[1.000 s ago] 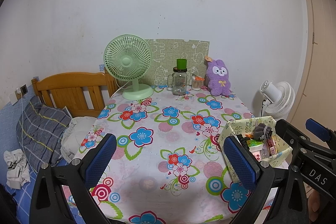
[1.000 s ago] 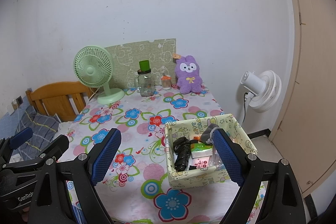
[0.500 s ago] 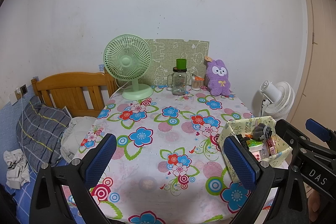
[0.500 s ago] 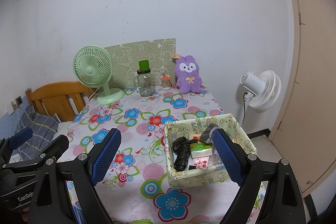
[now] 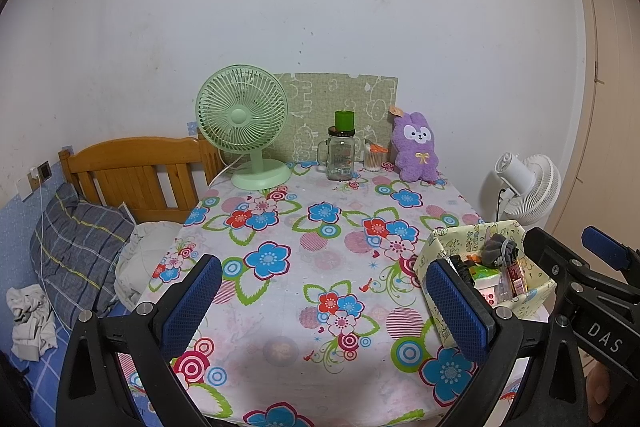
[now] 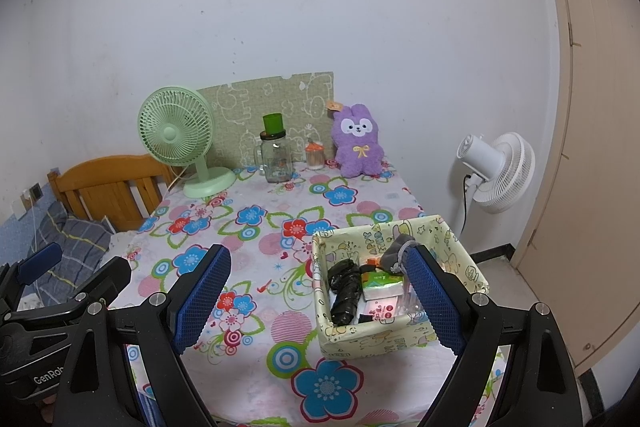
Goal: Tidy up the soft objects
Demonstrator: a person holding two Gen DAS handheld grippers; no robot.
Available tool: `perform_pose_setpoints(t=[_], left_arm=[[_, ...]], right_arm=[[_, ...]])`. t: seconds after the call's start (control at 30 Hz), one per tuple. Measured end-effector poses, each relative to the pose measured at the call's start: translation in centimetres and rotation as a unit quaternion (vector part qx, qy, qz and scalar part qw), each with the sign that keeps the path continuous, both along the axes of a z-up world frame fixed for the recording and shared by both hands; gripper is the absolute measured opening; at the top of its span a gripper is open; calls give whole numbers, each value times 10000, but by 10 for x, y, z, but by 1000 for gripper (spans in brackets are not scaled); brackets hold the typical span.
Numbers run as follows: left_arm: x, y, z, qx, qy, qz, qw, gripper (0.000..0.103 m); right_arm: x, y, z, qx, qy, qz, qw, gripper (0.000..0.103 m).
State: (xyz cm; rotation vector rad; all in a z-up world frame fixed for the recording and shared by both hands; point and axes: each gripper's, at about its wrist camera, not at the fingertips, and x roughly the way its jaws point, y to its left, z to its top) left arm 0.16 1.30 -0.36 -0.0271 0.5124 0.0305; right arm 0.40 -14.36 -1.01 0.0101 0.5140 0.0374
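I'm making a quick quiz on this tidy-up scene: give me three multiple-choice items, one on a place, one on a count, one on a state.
1. Where does the purple plush rabbit sit?
A. in the patterned paper box
B. at the table's far edge by the wall
C. on the bed

2. How many fans are in view?
A. one
B. two
C. three

3. How does the right hand-held gripper stand?
A. open, holding nothing
B. shut on the rabbit
C. shut on the box

Answers: 1 B, it stands beside the glass mug jar, far from the patterned paper box. 2 B, a green desk fan and a white floor fan. 3 A, its blue pads are wide apart.
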Motion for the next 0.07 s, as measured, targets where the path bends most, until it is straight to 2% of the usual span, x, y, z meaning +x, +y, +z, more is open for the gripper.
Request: perform_pose_setpoints(t=[0.07], left_arm=[[0,-1,0,8,4,-3,10000,103]], right_arm=[[0,0,0,-2,7,2,10000,91]])
